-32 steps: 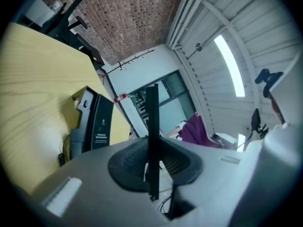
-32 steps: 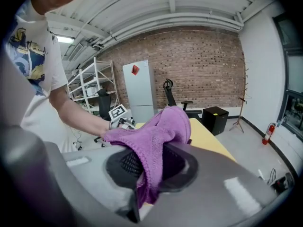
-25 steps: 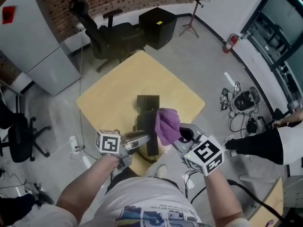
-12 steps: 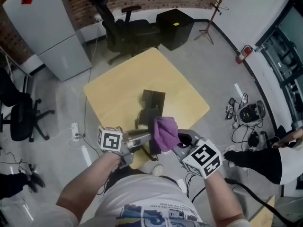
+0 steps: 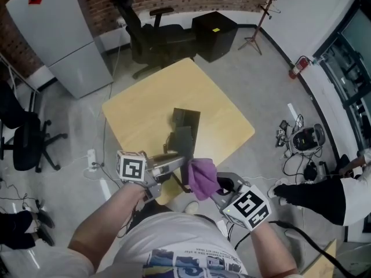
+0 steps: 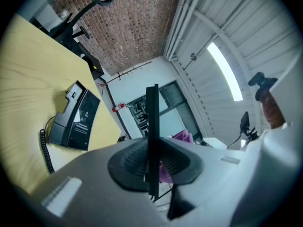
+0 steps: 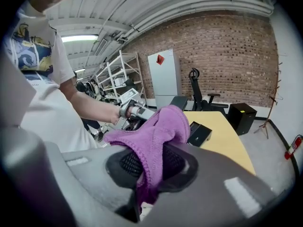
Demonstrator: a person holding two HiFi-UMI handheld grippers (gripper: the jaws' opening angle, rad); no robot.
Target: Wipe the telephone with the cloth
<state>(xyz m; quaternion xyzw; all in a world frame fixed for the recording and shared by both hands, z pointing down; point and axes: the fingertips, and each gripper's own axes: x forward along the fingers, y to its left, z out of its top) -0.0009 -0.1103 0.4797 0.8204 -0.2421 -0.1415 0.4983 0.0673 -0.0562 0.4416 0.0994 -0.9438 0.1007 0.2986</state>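
Telephone [image 5: 186, 119] lies near the middle of the yellow table [image 5: 139, 114], its coiled cord [image 6: 45, 148] beside it. The purple cloth [image 7: 156, 131] is pinched between the jaws of the right gripper [image 7: 151, 167], over the near table edge. The left gripper [image 6: 152, 162] clamps a thin black piece [image 6: 152, 122], seen edge-on, just beside the cloth.

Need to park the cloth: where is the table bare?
Bare table: the far corner by the office chair, and both side corners flanking the telephone. Crowded: the near corner, where the left gripper holds a black part and the right gripper holds the cloth.
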